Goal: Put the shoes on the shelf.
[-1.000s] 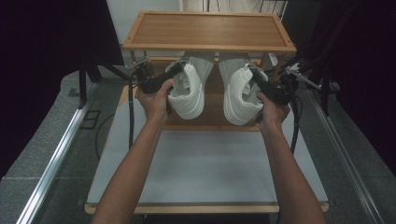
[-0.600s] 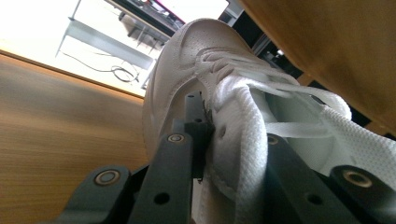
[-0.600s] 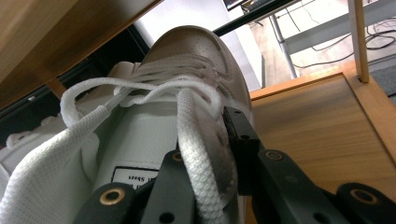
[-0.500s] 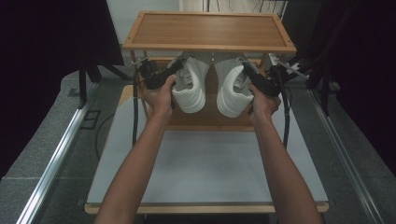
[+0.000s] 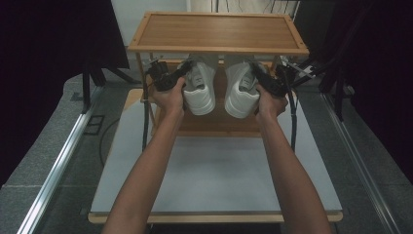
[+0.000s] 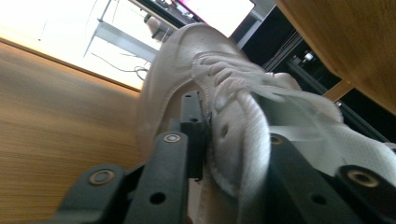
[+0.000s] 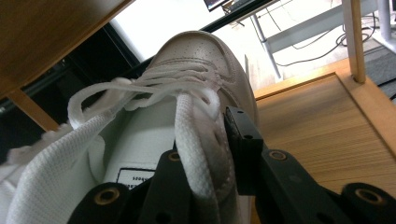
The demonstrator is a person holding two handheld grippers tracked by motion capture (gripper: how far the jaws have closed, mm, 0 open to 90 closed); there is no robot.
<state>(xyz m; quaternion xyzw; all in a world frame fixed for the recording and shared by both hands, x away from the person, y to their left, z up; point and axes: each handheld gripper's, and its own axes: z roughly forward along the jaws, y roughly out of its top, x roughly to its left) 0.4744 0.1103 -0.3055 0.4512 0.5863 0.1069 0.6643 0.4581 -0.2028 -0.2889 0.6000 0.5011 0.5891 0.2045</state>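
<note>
Left gripper clamped on collar of left white sneaker; right gripper clamped on collar of right white sneaker; both shoes side by side under top board of wooden rack, over its lower shelf; whether soles touch shelf unclear; rack on grey table.

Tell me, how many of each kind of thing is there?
White shoes: 2, the left shoe and the right shoe
Grippers: 2, the left gripper and the right gripper
Wooden shelf racks: 1, the rack
Total: 5
</note>
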